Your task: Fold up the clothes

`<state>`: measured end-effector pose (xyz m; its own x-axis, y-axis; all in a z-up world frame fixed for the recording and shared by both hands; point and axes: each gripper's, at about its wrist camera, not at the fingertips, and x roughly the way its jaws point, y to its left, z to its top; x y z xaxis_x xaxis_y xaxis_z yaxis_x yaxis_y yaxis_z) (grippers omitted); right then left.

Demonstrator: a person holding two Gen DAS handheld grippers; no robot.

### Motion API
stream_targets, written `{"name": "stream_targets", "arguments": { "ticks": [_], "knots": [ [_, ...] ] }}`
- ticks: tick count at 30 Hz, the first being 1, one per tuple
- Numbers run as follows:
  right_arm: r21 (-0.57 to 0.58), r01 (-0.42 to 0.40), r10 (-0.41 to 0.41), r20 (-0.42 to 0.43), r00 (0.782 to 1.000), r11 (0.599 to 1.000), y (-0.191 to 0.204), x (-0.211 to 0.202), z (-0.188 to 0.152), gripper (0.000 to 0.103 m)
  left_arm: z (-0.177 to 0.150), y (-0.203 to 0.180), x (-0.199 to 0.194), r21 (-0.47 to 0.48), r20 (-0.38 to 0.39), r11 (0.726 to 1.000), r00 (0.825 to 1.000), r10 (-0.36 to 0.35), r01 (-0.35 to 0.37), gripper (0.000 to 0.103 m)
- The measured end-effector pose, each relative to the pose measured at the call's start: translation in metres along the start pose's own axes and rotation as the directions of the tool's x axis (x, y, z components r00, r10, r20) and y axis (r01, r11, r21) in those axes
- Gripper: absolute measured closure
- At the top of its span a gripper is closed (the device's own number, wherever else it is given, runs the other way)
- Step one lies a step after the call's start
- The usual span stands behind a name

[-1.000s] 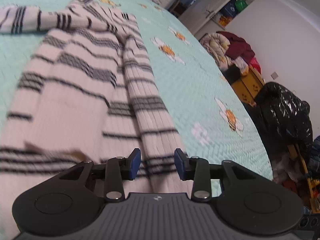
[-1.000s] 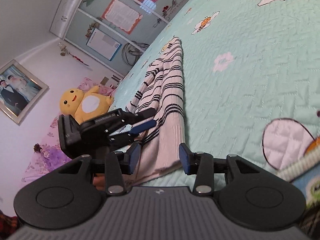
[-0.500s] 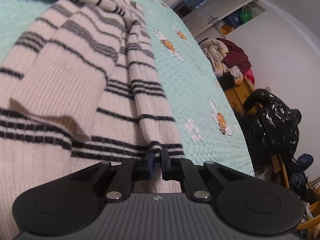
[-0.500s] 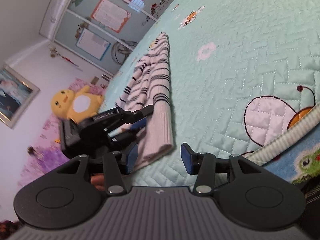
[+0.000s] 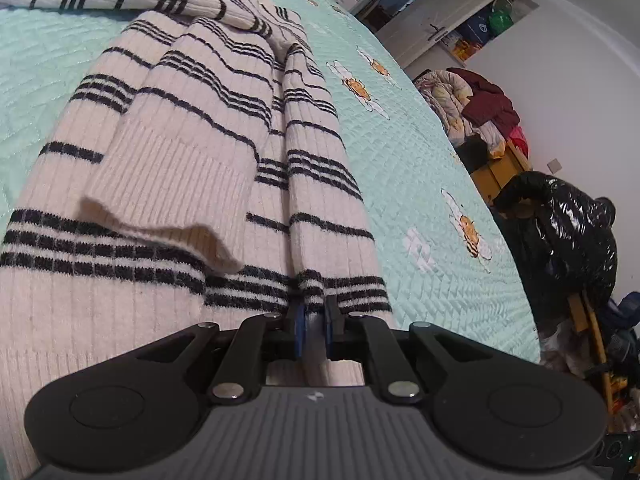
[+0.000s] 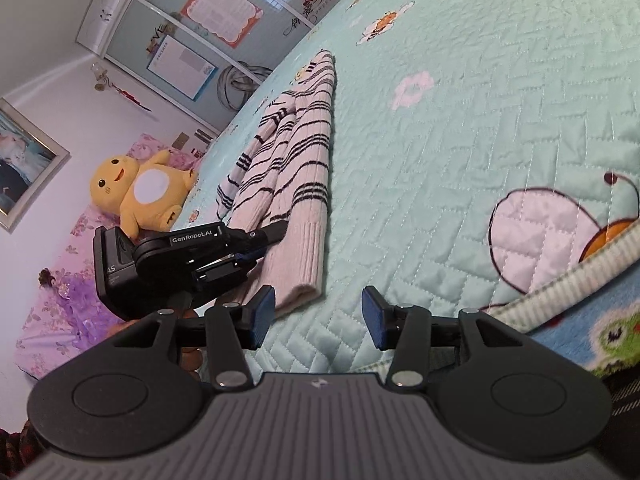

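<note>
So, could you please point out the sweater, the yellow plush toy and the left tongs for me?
sweater (image 5: 192,168): left wrist view, on the folded-over ribbed sleeve.
plush toy (image 6: 152,188): right wrist view, on its white belly.
left tongs (image 5: 314,316): left wrist view, between the tips, shut on the sweater hem.

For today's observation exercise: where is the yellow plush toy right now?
In the right wrist view, the yellow plush toy sits at the left, on pink floral bedding just above the left gripper, beside the striped sweater.

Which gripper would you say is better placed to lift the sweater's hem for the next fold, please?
Left, probably. The left gripper is shut on the sweater at its hem, while the right gripper is open over the bedspread beside it.
</note>
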<state>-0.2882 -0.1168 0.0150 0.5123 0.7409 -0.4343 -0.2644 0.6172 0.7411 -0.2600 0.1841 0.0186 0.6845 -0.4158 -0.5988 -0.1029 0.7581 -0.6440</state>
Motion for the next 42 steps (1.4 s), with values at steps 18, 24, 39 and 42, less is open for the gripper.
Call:
{"name": "stream_targets", "arguments": {
  "ticks": [18, 24, 39, 42],
  "knots": [
    [0.006, -0.051, 0.051, -0.004, 0.999, 0.999, -0.009, 0.062, 0.027, 0.072, 0.080, -0.017, 0.020, 0.029, 0.157, 0.998, 0.986, 0.050, -0.056, 0.052],
    [0.036, -0.086, 0.087, -0.021, 0.996, 0.996, -0.025, 0.076, 0.020, 0.084, 0.093, -0.002, 0.049, -0.047, 0.115, 0.997, 0.992, 0.060, -0.055, 0.052],
    [-0.003, -0.058, 0.057, -0.041, 0.998, 0.998, -0.019, 0.066, 0.028, 0.081, 0.083, 0.007, 0.029, -0.095, 0.159, 0.994, 0.985, 0.069, -0.054, 0.077],
    [0.029, -0.061, 0.062, -0.034, 0.997, 0.998, -0.018, 0.062, 0.036, 0.073, 0.081, 0.006, -0.001, -0.122, 0.245, 0.993, 0.969, 0.020, 0.010, 0.061]
  ]
}}
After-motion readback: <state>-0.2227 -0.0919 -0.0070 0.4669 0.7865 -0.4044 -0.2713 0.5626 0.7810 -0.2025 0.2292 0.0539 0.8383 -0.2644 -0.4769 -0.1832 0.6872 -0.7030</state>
